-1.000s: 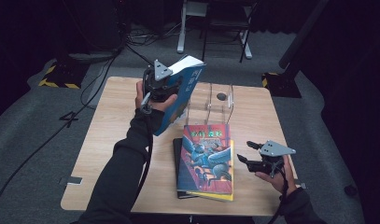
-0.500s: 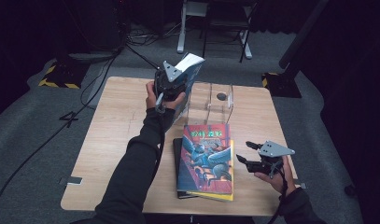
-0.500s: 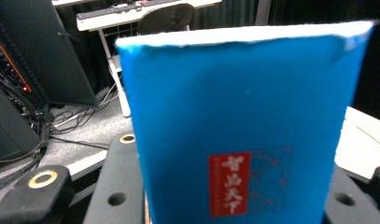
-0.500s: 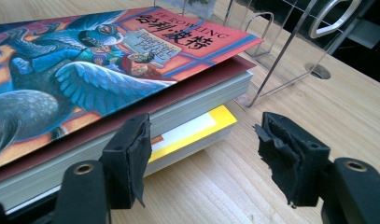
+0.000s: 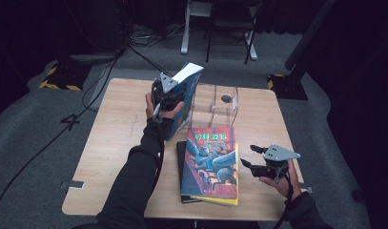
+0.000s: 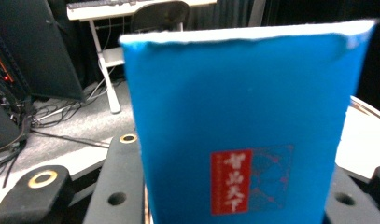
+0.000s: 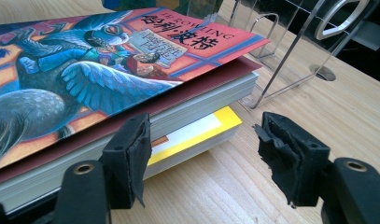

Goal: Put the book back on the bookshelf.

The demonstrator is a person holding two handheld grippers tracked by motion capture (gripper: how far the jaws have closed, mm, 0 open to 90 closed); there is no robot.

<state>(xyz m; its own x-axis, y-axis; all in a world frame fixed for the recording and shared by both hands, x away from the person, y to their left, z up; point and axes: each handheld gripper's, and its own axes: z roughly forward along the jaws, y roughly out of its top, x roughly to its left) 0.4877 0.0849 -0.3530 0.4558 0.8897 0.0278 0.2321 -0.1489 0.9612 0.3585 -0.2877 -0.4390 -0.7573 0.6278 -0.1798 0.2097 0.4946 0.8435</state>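
Blue paperback book (image 5: 184, 98) is held upright, slightly tilted, by the left gripper (image 5: 168, 98) in the upper middle of the high view, just left of a clear acrylic book stand (image 5: 215, 102). Its jaws are clamped on the book's lower part, as seen in the left gripper view, where the blue cover (image 6: 243, 130) with a red label rises between them. At lower centre, a stack of books (image 5: 208, 164) lies flat on the wooden tabletop (image 5: 115, 143), topped by a colourful illustrated novel (image 7: 108, 60). The right gripper (image 5: 252, 157) is held at lower right, just beside the stack, with its jaws apart and nothing between them.
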